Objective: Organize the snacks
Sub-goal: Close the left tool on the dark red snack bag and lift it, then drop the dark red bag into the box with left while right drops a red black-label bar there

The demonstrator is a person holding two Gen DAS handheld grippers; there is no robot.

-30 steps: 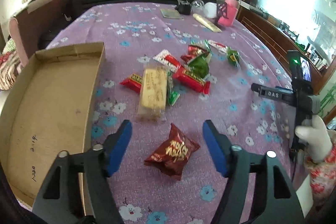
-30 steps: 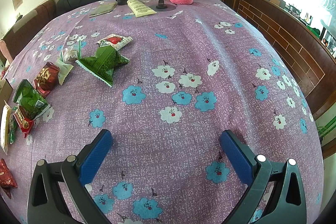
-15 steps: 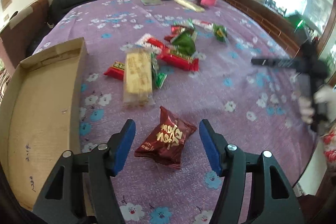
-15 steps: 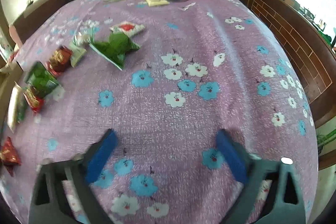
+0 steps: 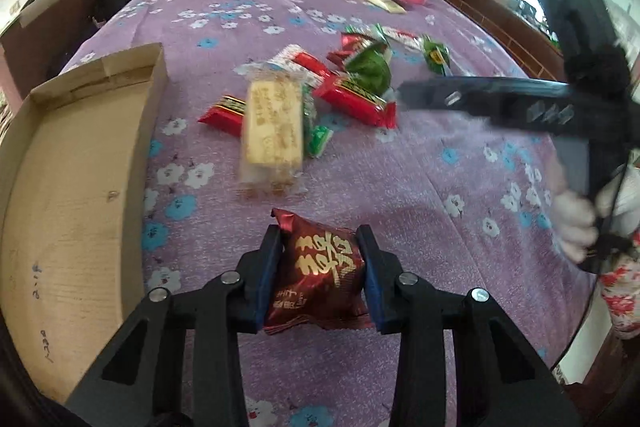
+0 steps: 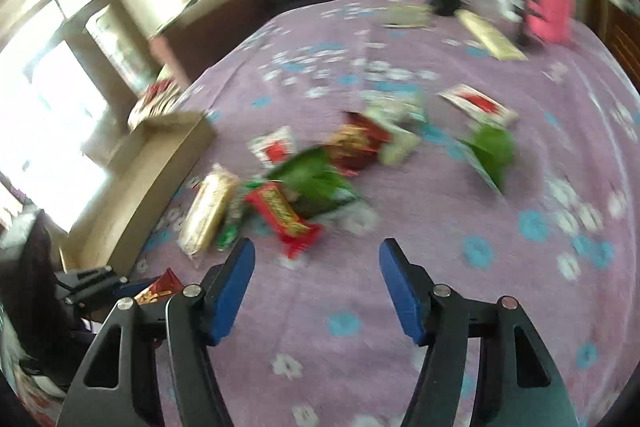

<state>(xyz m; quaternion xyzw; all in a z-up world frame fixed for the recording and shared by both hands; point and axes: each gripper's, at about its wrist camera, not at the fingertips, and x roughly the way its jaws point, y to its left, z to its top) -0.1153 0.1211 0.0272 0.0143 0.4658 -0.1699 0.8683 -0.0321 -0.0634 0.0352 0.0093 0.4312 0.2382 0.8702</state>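
The left claw (image 5: 320,267) has just been closing and is now clamped on a dark red snack packet with gold lettering (image 5: 318,273), its blue pads pressing both sides. The packet sits over the purple floral tablecloth (image 5: 420,167), just beside the open cardboard box (image 5: 72,187) and nearer the camera than the snack pile (image 5: 316,95). The right claw (image 6: 316,287) has also been closing, yet stands apart with nothing between its pads, short of that pile.
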